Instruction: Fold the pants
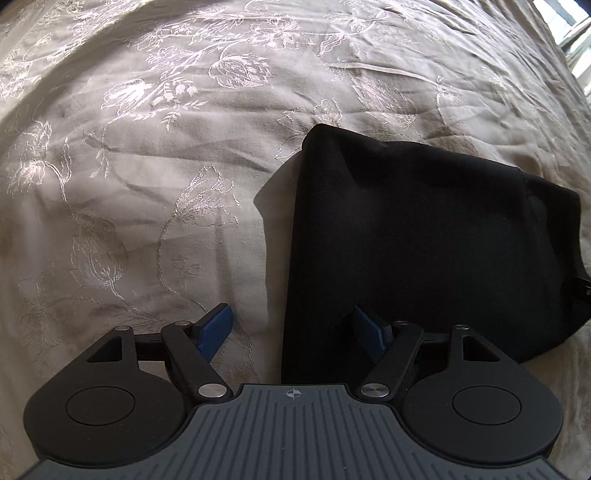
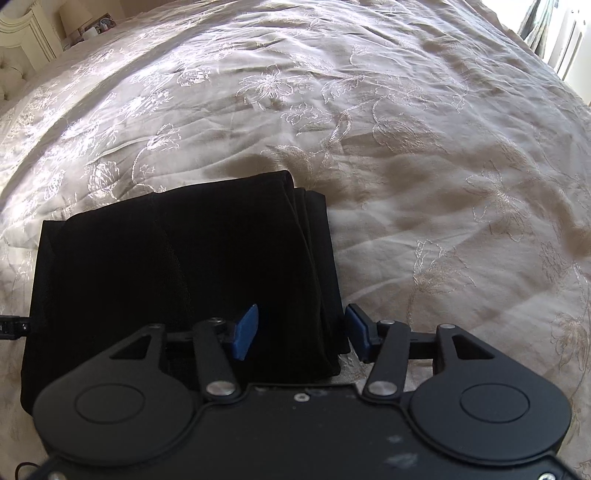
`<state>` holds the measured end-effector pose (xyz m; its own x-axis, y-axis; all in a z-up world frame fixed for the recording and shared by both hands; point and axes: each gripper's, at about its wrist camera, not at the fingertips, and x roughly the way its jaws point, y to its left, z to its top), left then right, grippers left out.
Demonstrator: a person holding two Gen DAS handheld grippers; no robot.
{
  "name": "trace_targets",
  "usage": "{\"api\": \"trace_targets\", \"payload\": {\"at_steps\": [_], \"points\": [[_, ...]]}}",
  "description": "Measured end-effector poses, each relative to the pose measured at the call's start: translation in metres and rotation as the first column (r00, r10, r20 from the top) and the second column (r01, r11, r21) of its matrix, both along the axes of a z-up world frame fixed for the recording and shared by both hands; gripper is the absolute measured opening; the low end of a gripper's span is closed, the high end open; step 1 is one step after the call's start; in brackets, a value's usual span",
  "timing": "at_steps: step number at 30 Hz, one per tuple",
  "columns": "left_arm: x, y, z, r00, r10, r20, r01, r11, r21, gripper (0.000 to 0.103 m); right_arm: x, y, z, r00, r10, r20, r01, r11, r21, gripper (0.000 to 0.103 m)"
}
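On floral bedspread (image 1: 147, 166), folded black pants (image 1: 424, 240); lamp (image 2: 75, 20) behind.

Folded pants (image 1: 424, 240) on bedspread (image 1: 147, 166)

No readable text, label, brand or number shows in either view.
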<state>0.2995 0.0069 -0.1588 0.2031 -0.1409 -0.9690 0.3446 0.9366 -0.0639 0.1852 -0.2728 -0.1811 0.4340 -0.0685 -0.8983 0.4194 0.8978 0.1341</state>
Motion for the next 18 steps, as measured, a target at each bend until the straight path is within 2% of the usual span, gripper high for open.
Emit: {"api": "trace_targets", "payload": {"at_steps": [5,9,13,15,17,18], "points": [[0.012,-0.010,-0.007,1.000,-0.019,-0.008,0.019,1.000,-0.022,0.078,0.003,-0.013,-0.007,1.000,-0.018,0.003,0.018,0.998,0.063,0.061],[0.024,-0.018,-0.014,1.000,-0.020,-0.014,0.019,0.999,-0.040,0.090,0.012,-0.024,-0.016,1.000,-0.025,0.007,0.024,0.992,0.125,0.065],[0.035,-0.019,-0.024,0.999,0.009,-0.040,-0.013,0.997,-0.080,0.100,0.021,-0.038,-0.029,0.998,-0.055,0.012,0.051,0.974,0.219,0.073],[0.039,-0.015,-0.026,0.998,0.040,-0.055,-0.046,0.993,-0.110,0.100,0.022,-0.042,-0.034,0.997,-0.078,0.017,0.071,0.963,0.262,0.076],[0.037,-0.012,-0.024,0.998,0.057,-0.042,-0.062,0.989,-0.136,0.096,0.023,-0.043,-0.036,0.996,-0.091,0.024,0.081,0.956,0.283,0.076],[0.034,-0.010,-0.021,0.998,0.057,-0.029,-0.061,0.986,-0.155,0.081,0.023,-0.042,-0.036,0.996,-0.090,0.027,0.079,0.956,0.283,0.076]]}}
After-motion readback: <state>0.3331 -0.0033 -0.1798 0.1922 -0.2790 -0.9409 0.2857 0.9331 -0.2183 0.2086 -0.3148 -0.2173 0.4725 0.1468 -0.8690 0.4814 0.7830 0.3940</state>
